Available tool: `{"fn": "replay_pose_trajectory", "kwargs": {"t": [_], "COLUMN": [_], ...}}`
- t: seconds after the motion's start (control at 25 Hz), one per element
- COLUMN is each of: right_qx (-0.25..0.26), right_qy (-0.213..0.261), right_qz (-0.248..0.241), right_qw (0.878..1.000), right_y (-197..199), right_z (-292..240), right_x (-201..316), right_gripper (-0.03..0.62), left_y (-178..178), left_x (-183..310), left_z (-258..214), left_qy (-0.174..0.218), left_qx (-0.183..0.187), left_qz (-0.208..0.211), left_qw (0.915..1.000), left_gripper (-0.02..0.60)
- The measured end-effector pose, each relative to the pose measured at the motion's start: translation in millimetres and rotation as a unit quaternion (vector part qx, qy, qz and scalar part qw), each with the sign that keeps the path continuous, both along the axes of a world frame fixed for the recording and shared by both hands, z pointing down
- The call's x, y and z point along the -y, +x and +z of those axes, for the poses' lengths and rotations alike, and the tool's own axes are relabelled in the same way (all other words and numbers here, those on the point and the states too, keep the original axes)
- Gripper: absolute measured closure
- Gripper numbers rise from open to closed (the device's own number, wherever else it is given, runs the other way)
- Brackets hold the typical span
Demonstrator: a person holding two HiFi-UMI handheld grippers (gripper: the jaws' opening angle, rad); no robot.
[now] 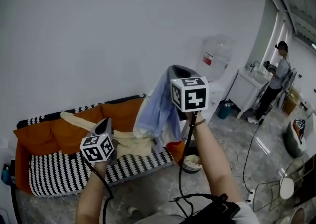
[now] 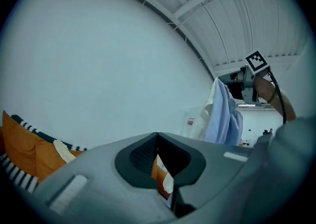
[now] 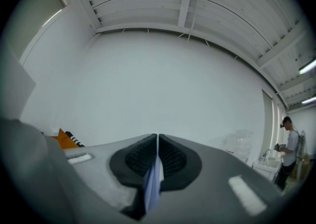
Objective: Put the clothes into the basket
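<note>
A light blue shirt (image 1: 157, 112) hangs from my right gripper (image 1: 171, 72), held high in front of the white wall. In the right gripper view the right gripper (image 3: 157, 137) is shut, with a fold of the blue shirt (image 3: 152, 188) pinched between the pads. My left gripper (image 1: 104, 124) is lower, in front of the sofa. Seen in its own view, the left gripper (image 2: 157, 134) has its tips touching and nothing clearly held. A cream garment (image 1: 129, 143) lies on the sofa seat. The blue shirt (image 2: 222, 114) also shows in the left gripper view, hanging at the right.
An orange sofa (image 1: 64, 131) with a striped seat stands against the wall. A pale round container (image 1: 192, 163) sits on the floor at its right end, partly behind my right arm. A water dispenser (image 1: 215, 60), a white counter (image 1: 245, 89) and a person (image 1: 277, 80) are at the right; cables (image 1: 254, 144) cross the floor.
</note>
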State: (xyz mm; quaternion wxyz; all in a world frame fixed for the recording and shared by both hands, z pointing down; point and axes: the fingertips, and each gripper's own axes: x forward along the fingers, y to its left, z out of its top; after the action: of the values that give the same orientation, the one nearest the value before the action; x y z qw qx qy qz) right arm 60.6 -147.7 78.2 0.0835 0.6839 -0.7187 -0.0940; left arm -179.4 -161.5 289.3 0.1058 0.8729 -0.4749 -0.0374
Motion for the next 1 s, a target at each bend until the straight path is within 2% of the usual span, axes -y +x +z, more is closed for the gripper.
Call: {"fn": "replay_pose_trajectory", "kwargs": {"t": [0.24,0.52,0.8,1.0], "right_qx": [-0.003,0.007,0.009,0.009], "right_qy": [-0.004,-0.007,-0.005,-0.013], "right_qz": [0.036,0.11,0.2,0.255], "right_qw": [0.999,0.994,0.98,0.967], "right_y": [58,109,150,185], "right_z": [2,9,16,25], "right_x": [-55,-113,-172,-200], "right_gripper": [0.582,0.582,0.582,0.582], "left_y": [51,113,184,230], "left_x": [-38,-46,-63,-72], "left_z": [-2,0,-1,6], "left_qy": [0.001,-0.001,0.011,0.002], "left_qx": [-0.001,-0.003,-0.001,-0.003], "left_qz": [0.04,0.119,0.222,0.273], "left_qw": [0.9992,0.9929,0.975,0.962], "left_gripper": [0.586,0.586,0.586,0.586]}}
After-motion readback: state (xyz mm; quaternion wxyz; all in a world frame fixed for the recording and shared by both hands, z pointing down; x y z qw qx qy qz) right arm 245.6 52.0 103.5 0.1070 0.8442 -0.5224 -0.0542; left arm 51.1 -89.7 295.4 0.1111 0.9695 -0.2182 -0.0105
